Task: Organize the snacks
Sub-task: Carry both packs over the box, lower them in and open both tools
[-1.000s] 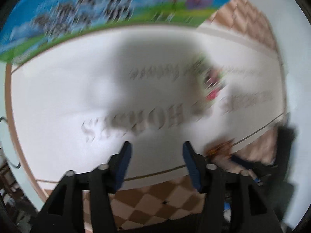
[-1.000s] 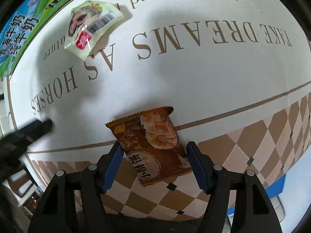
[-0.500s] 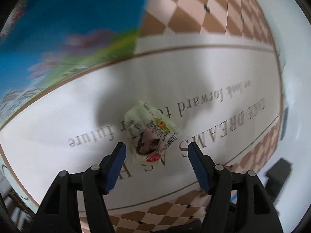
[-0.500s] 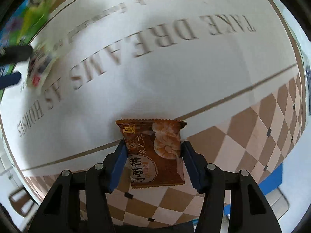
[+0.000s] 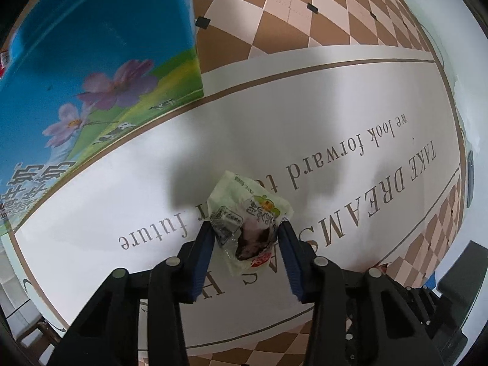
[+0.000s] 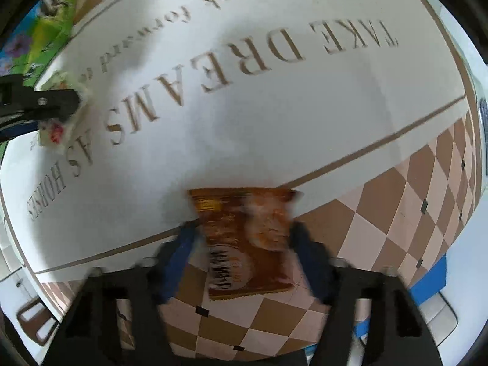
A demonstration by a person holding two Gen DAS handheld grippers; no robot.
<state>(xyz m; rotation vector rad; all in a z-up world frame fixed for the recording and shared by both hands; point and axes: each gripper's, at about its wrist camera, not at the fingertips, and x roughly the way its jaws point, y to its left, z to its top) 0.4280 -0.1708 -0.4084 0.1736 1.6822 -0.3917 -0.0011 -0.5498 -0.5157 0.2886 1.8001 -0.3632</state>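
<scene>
Gripping a pale packet (image 5: 248, 222), the left gripper (image 5: 245, 235) has both blue pads (image 5: 203, 251) pressed to its sides over the white cloth (image 5: 335, 106) — a blue box (image 5: 97, 61) stands beyond on the left. Right wrist view, blurred: the right gripper (image 6: 241, 244) clasps a brown packet (image 6: 247, 241) at the cloth's checked border (image 6: 381, 213); the left gripper and pale packet show far left.
</scene>
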